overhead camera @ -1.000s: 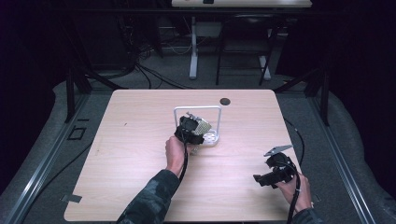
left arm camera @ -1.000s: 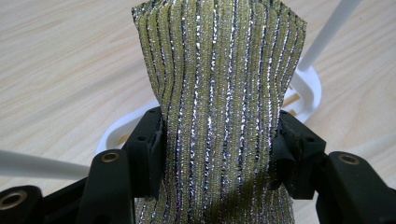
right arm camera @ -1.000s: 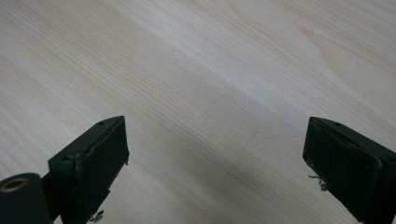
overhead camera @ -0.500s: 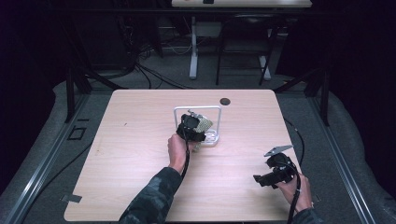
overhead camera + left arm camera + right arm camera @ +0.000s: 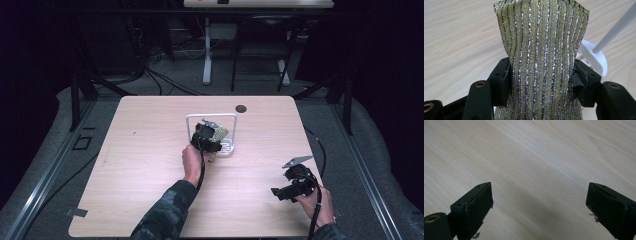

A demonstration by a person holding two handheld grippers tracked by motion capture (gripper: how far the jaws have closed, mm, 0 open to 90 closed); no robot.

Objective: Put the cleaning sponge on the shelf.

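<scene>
1. The left tongs (image 5: 539, 82) clamp a glittery gold striped cloth (image 5: 541, 50) beside the white rack (image 5: 227, 131) mid-tabletop (image 5: 150, 150).
2. The right tongs (image 5: 539, 207) gape empty at the near right.
3. Apparently, hanging the cloth remains undone.

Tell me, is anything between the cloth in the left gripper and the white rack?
Nothing visible. The left gripper is shut on the glittery cloth, held right at the white rack; its base and rod lie just beyond the cloth. The right gripper is open over bare table.
</scene>
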